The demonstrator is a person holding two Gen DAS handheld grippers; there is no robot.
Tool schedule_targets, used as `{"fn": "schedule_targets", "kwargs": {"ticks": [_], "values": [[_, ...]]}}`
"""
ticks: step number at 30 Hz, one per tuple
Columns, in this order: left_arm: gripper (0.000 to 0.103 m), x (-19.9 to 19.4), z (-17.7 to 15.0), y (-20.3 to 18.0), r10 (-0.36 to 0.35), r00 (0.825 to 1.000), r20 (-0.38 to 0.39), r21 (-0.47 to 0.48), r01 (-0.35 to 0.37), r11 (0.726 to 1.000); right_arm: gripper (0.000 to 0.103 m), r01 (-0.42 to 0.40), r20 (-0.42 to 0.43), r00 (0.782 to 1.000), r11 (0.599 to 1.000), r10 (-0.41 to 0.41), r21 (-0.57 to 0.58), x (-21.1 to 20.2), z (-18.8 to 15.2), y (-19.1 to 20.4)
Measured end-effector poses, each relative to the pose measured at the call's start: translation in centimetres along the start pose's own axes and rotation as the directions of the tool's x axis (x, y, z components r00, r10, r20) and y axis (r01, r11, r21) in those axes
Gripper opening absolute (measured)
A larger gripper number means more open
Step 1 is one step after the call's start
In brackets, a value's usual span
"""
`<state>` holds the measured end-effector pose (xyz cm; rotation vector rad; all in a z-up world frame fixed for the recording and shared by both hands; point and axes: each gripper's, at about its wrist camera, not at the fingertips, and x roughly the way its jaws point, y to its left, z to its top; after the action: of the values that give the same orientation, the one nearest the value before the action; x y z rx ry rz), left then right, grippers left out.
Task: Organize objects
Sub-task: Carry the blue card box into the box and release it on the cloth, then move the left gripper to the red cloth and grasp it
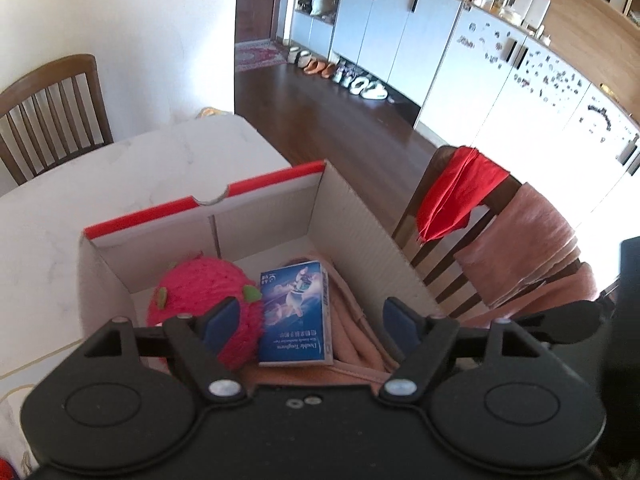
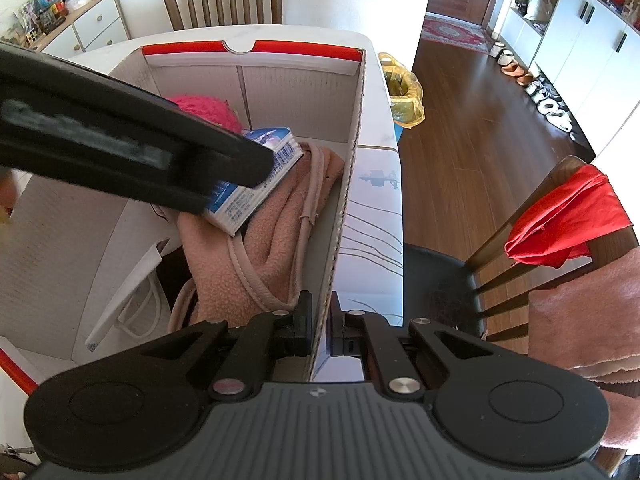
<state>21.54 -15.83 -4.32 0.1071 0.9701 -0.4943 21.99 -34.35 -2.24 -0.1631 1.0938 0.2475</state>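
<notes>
Lying under open left tool [image 1: 310,322]: blue box [image 1: 295,312].

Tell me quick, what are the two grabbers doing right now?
Left gripper: open, empty, over the blue box in the cardboard box.
Right gripper: shut on the cardboard box's side wall.

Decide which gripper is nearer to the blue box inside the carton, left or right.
Left. The left gripper hangs open directly over the blue box. The right gripper is shut on the carton's wall, off to the box's side.
</notes>
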Motion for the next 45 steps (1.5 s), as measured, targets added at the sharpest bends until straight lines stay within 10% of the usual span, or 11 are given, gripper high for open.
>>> {"fn": "schedule_targets", "kwargs": {"ticks": [25, 45], "values": [[0.092, -11.0, -5.7, 8.1, 0.155, 0.98, 0.121, -0.187, -0.131, 0.974, 0.006, 0.017, -0.002, 1.0, 1.0, -0.017, -0.021, -0.3, 0.1, 0.4], [0.101, -11.4, -12.9, 20.8, 0.465, 0.882, -0.076, -0.43, -0.45, 0.783, 0.006, 0.028, -0.006, 1.0, 0.999, -0.029, -0.029, -0.3, 0.2, 0.4]]}}
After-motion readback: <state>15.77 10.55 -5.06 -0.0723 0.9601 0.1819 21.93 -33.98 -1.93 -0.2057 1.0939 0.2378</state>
